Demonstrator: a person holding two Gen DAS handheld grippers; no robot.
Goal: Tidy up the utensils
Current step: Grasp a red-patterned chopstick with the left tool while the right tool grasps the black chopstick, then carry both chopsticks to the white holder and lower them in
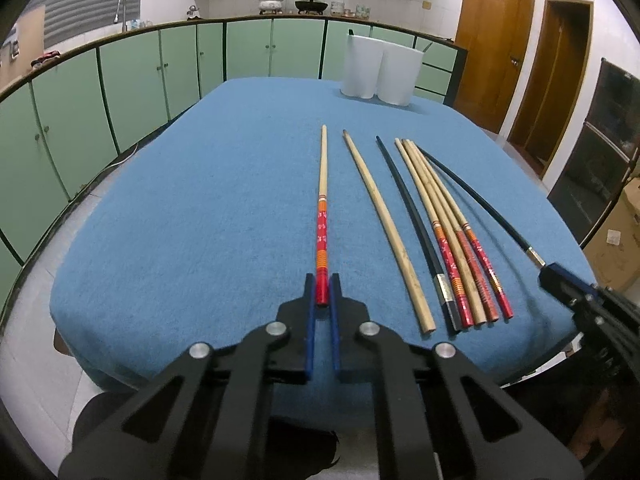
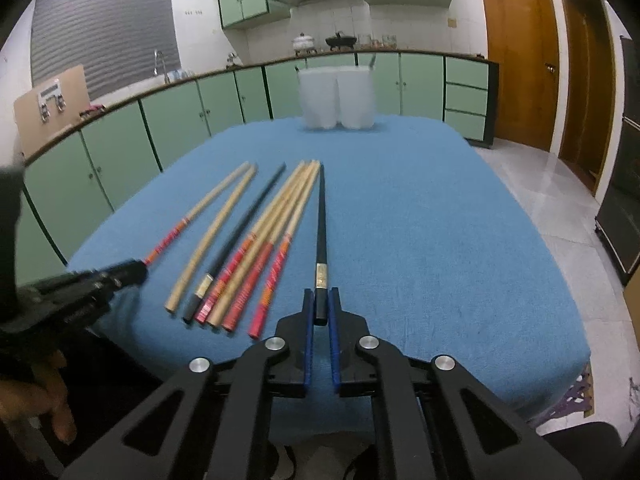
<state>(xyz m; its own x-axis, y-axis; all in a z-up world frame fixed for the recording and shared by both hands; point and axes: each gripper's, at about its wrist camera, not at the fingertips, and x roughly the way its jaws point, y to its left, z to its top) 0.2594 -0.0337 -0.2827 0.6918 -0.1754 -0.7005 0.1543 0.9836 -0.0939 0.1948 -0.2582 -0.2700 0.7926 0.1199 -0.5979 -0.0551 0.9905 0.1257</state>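
Jaws of the left gripper are clamped on the red end of a red-handled chopstick; jaws of the right gripper pinch the butt of a black chopstick. Both sticks lie along the blue cloth covering the tabletop. Between them rests a row of loose chopsticks, plain, black and red-handled. Two white holders stand touching at the far edge. Green cabinets line the kitchen wall; wooden doors stand on the right.
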